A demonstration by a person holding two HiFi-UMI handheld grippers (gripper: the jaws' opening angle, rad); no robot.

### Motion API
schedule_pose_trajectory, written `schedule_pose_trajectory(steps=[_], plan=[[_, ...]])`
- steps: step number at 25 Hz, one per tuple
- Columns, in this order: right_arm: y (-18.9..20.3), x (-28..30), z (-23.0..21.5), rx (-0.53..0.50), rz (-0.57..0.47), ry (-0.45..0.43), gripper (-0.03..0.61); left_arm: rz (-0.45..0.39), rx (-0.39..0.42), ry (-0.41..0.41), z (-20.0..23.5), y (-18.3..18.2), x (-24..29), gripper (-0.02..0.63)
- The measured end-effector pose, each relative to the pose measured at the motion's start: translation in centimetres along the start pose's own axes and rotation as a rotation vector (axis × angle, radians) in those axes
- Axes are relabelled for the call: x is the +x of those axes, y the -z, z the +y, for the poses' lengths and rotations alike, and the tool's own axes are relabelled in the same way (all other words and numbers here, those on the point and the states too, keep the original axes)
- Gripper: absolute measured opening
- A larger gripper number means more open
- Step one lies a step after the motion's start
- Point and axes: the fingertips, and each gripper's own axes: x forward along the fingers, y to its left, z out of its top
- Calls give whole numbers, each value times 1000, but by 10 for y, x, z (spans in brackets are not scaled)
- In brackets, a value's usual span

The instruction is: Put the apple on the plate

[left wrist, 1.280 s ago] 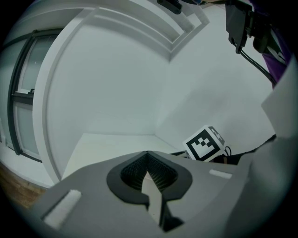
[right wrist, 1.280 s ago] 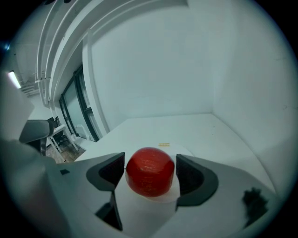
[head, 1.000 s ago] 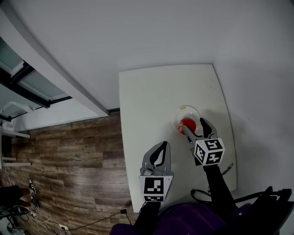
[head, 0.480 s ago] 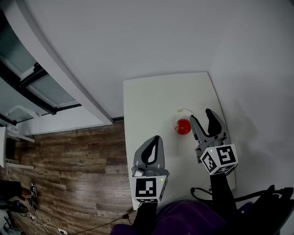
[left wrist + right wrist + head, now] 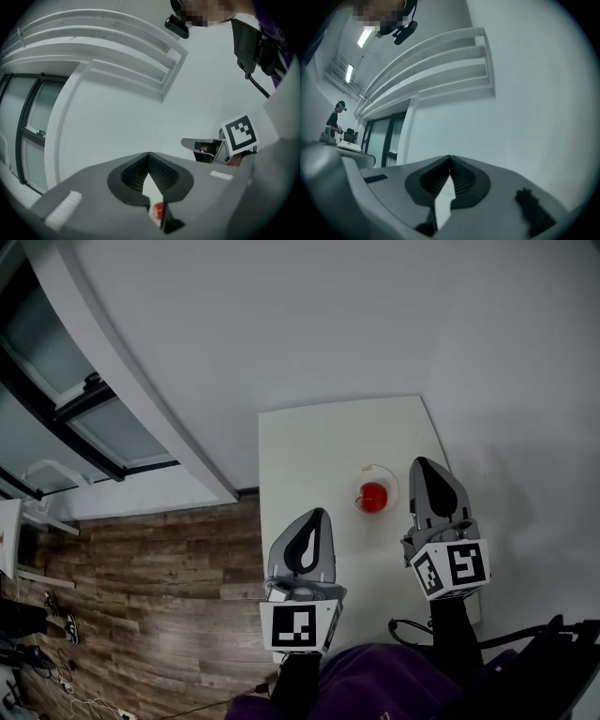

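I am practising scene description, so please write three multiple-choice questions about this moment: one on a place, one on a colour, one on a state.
1. Where is the apple? A. on the plate B. on the floor C. on the bare table
2. What colour is the apple? A. green B. red C. yellow
3. How is the right claw? A. wide open B. shut on the apple C. shut, empty
Answers: 1 A, it sits inside the plate's rim; 2 B, it is plainly red; 3 C, its jaws meet with nothing between them.
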Motion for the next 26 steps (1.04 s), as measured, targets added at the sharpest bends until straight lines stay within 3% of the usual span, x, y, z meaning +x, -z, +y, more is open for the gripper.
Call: schedule_pose_trajectory(steps=[4, 26], plan=[[-1, -3, 1, -43, -6, 4, 11, -9, 9, 0, -3, -1, -2, 7], [-1, -2, -2, -43, -11, 7, 9, -7, 33, 5, -4, -2, 0, 8]])
